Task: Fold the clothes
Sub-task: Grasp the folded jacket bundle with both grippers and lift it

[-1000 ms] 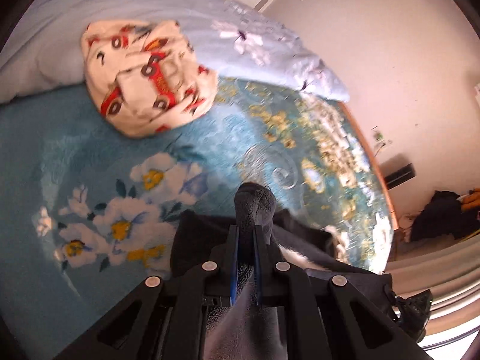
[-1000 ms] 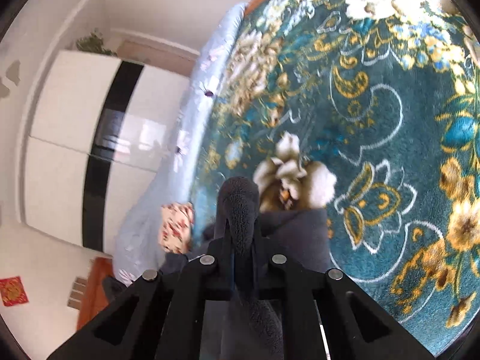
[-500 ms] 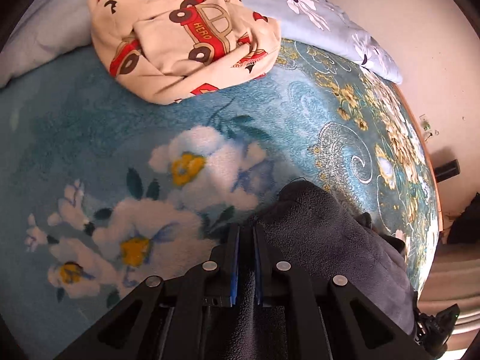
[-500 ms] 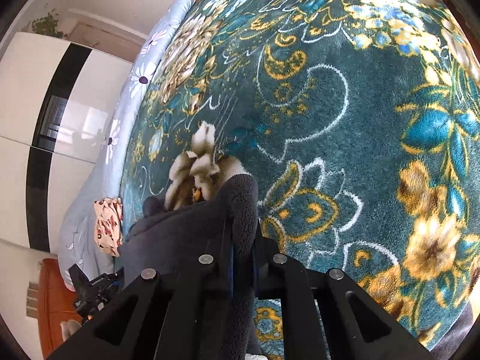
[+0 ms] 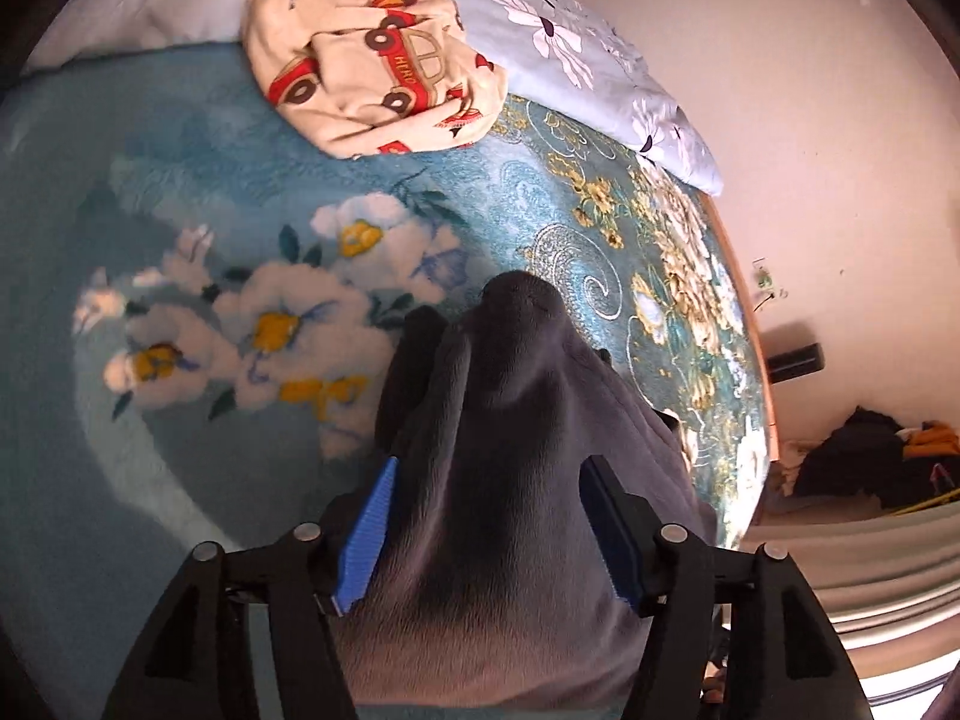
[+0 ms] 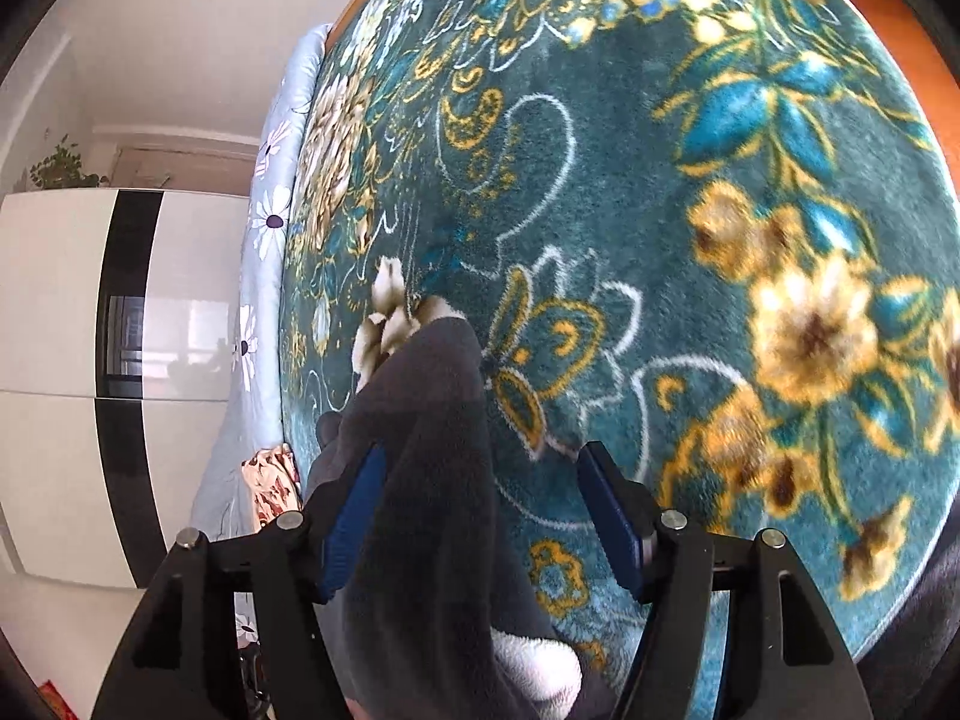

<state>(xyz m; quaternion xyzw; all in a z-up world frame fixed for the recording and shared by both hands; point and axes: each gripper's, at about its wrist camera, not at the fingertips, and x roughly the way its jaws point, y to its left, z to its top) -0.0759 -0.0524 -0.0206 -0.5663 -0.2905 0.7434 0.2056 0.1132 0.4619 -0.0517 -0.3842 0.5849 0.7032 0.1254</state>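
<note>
- Our left tongs (image 5: 489, 531) are spread wide. The dark fleece garment (image 5: 510, 450) lies right between them and runs forward, away from us, on the bed blanket (image 5: 198, 192).
- Its far tip points to the car-print cloth (image 5: 372, 54), which sits bunched well ahead of the left tongs.
- Our right tongs (image 6: 480, 519) are spread wide too. The same dark fleece (image 6: 420, 450) lies by their left finger and runs forward.
- Both tongs are right over the fleece, so neither is nearer.
- We see no boxes or baskets.
</note>
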